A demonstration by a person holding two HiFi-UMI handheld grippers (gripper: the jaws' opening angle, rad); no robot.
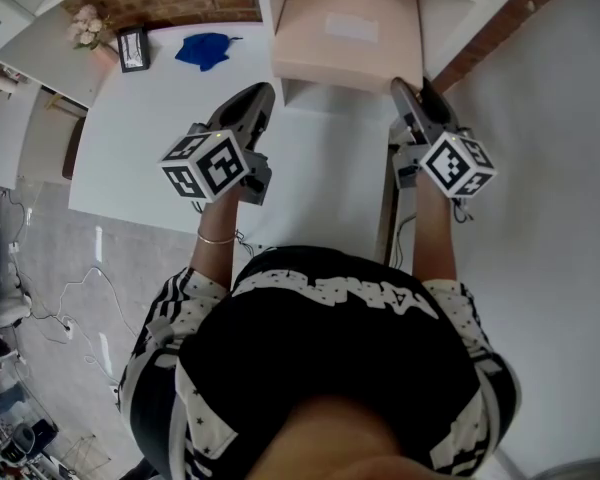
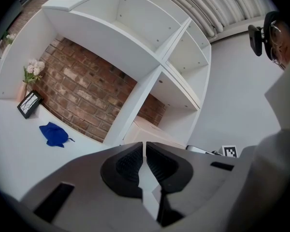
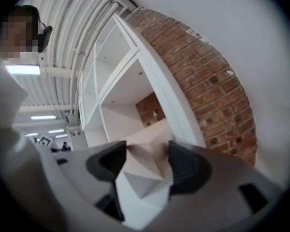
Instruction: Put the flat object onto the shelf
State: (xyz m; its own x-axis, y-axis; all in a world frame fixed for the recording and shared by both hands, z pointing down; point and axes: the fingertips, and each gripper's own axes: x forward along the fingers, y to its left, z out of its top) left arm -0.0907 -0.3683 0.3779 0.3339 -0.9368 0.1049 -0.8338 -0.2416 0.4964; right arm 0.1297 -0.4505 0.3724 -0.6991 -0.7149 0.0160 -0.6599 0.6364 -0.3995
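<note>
Clamping the flat pink box [image 3: 152, 139] corner, right tongs [image 3: 147, 150]; left tongs [image 2: 144, 151] closed (empty).

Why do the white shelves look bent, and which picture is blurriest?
Left gripper view: the wide-angle lens bows the white shelf unit, and the corners are dark. Right gripper view: softest, with the pale pink flat box between the jaws smeared. Head view: evenly lit, fairly sharp.
</note>
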